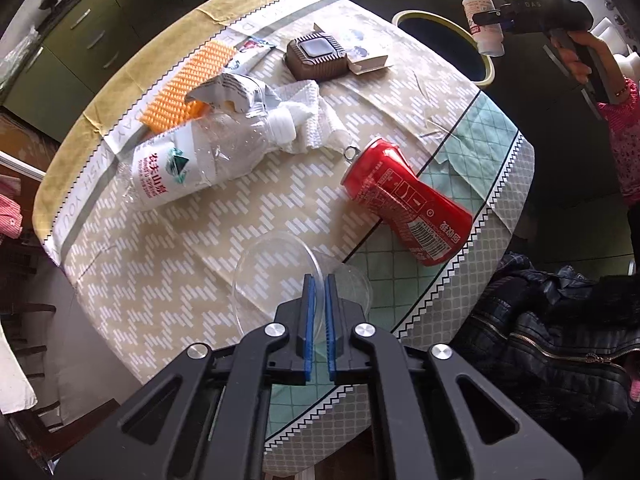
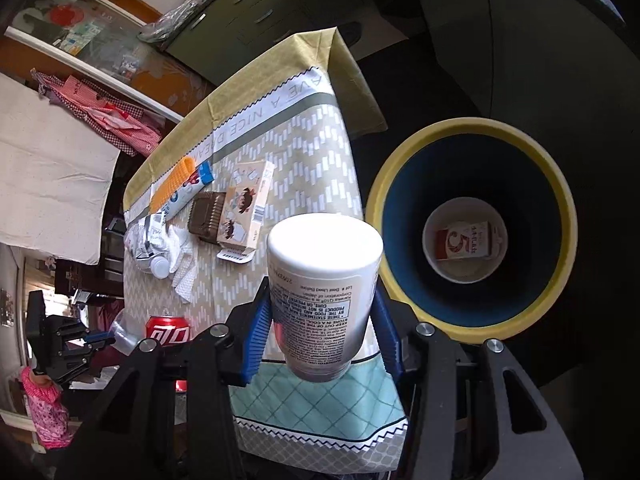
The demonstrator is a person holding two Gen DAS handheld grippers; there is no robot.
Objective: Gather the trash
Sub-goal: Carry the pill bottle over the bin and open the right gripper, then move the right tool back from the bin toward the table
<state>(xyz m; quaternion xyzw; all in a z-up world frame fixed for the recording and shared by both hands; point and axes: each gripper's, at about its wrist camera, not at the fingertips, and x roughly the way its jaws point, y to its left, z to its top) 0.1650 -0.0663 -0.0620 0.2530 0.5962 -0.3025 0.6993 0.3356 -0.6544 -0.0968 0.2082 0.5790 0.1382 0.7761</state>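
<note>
My left gripper (image 1: 319, 280) is shut on the rim of a clear plastic cup (image 1: 280, 280) at the near edge of the table (image 1: 160, 264). A crushed red cola can (image 1: 404, 200), a crushed clear water bottle (image 1: 192, 164) and a crumpled white tissue (image 1: 308, 116) lie on the tablecloth. My right gripper (image 2: 324, 312) is shut on a white pill bottle (image 2: 324, 292), held beside the table just left of the yellow-rimmed bin (image 2: 472, 224). In the left wrist view the right gripper (image 1: 486, 18) holds the bottle (image 1: 484, 24) over the bin (image 1: 486, 68). A small carton (image 2: 464, 240) lies in the bin.
An orange brush (image 1: 188, 84), a brown square case (image 1: 316, 58), a printed cardboard box (image 2: 248, 204) and a foil wrapper (image 1: 236, 88) lie at the table's far side. A dark jacket (image 1: 552, 332) lies right of the table. Green cabinets (image 1: 80, 32) stand behind.
</note>
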